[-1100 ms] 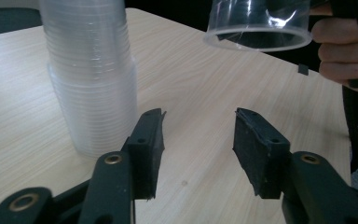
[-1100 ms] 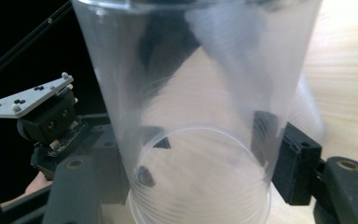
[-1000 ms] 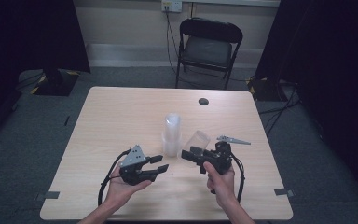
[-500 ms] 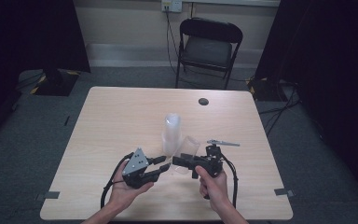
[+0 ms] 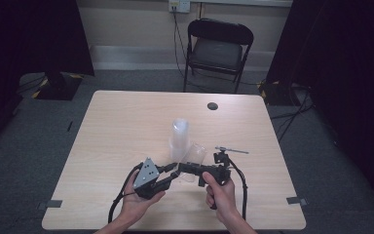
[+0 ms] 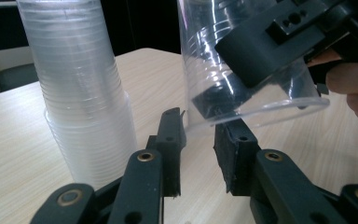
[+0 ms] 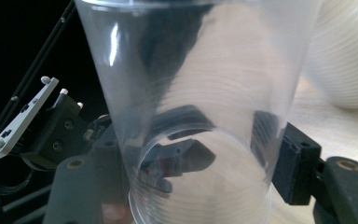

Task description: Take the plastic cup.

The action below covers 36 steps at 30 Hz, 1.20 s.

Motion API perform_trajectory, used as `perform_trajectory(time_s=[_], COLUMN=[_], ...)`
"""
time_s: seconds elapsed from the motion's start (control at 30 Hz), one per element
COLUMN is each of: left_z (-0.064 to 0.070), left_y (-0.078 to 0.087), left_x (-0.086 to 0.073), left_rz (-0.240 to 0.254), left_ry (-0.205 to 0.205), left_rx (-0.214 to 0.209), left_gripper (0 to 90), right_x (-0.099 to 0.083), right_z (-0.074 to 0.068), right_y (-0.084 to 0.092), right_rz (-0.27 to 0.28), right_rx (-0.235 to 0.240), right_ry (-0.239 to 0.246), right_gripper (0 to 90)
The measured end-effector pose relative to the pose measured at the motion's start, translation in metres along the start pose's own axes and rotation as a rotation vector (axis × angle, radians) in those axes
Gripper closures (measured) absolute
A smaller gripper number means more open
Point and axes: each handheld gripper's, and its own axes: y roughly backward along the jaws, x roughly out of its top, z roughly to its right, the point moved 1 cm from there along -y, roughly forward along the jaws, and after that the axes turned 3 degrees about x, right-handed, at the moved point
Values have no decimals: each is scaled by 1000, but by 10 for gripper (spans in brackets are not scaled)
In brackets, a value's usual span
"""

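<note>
A tall stack of clear plastic cups (image 5: 179, 139) stands upright near the table's middle. My right gripper (image 5: 187, 168) is shut on a single clear cup (image 5: 195, 155), tilted just right of the stack. In the right gripper view the pads (image 7: 292, 161) clamp the cup (image 7: 205, 70) near its base. My left gripper (image 5: 175, 171) points right, tip to tip with the right one. Its jaws have just been closing. In the left gripper view the left gripper (image 6: 199, 123) still shows a gap, with the cup's rim (image 6: 261, 109) just above and beyond its tips.
The light wooden table (image 5: 117, 122) has a small dark disc (image 5: 213, 106) near its far edge. A black folding chair (image 5: 218, 48) stands behind the table. Black cables trail from both grippers toward the near edge.
The right gripper has brought the cup left and down toward the left gripper. The left gripper's jaws have narrowed and now sit at the cup's rim.
</note>
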Motion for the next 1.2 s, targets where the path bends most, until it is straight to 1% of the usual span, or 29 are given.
perform_trajectory(time_s=[0.03,0.07,0.13,0.17,0.2,0.23,0.33,0.43,0.5,0.57,0.6,0.63,0.67,0.7,0.73,0.77,0.8,0.87,0.9,0.93,0.97,1.0,1.07,1.1,1.13,1.17,1.2], left_z=[1,2,3,3,3,3,4,5,5,4,4,4,3,3,2,-1,-1,-2,-1,-1,-1,-1,-3,-4,-5,-6,-6], left_y=[0,-1,0,0,0,0,-1,-1,-1,0,0,0,1,0,1,2,2,3,2,2,2,2,3,3,3,2,2], left_x=[0,-2,-2,-2,-2,-2,-3,-3,-4,-4,-4,-4,-3,-2,-2,-1,-1,-1,-1,-1,-1,-1,-1,-1,-2,-2,-2], left_rz=[7,13,14,27,27,26,29,35,39,33,33,35,36,38,30,34,34,26,20,20,17,10,3,-1,0,-9,-9], left_ry=[-6,-7,-7,-15,-15,-20,-19,-29,-26,-27,-27,-30,-30,-26,-30,-4,-4,-7,-3,-3,-2,-2,15,37,42,45,45], left_rx=[-1,6,10,15,15,22,23,37,42,47,47,57,56,49,57,45,45,46,43,43,37,33,27,21,20,19,19], left_gripper=[708,673,673,675,675,680,680,651,671,721,737,758,758,789,789,825,829,838,840,842,848,848,849,849,849,851,851], right_x=[-1,-1,-2,-2,-2,-3,-4,-7,-8,-8,-8,-8,-8,-8,-8,-8,-8,-8,-8,-8,-8,-8,-7,-7,-7,-7,-7], right_z=[-1,-1,-2,-2,-2,-2,-4,-7,-7,-7,-7,-7,-7,-7,-7,-8,-8,-8,-8,-8,-8,-8,-8,-8,-8,-8,-8], right_y=[-1,-3,-4,-5,-5,-6,-9,-15,-17,-18,-18,-18,-18,-18,-18,-17,-17,-18,-17,-17,-16,-16,-15,-15,-15,-14,-14], right_rz=[-5,-9,-16,-27,-27,-31,-46,-69,-72,-75,-74,-70,-70,-62,-62,-55,-55,-51,-50,-50,-45,-45,-43,-42,-42,-42,-42], right_rx=[0,-1,-4,-3,-3,5,9,26,31,37,39,43,43,51,51,34,34,34,30,30,28,28,29,28,29,27,27], right_ry=[-6,-6,-10,-14,-14,-18,-23,-32,-37,-47,-47,-43,-43,-31,-31,6,6,29,42,42,58,58,70,75,80,92,92], right_gripper=[343,342,342,342,342,342,342,342,342,337,329,323,323,292,292,248,248,218,214,214,200,200,193,192,192,193,193])
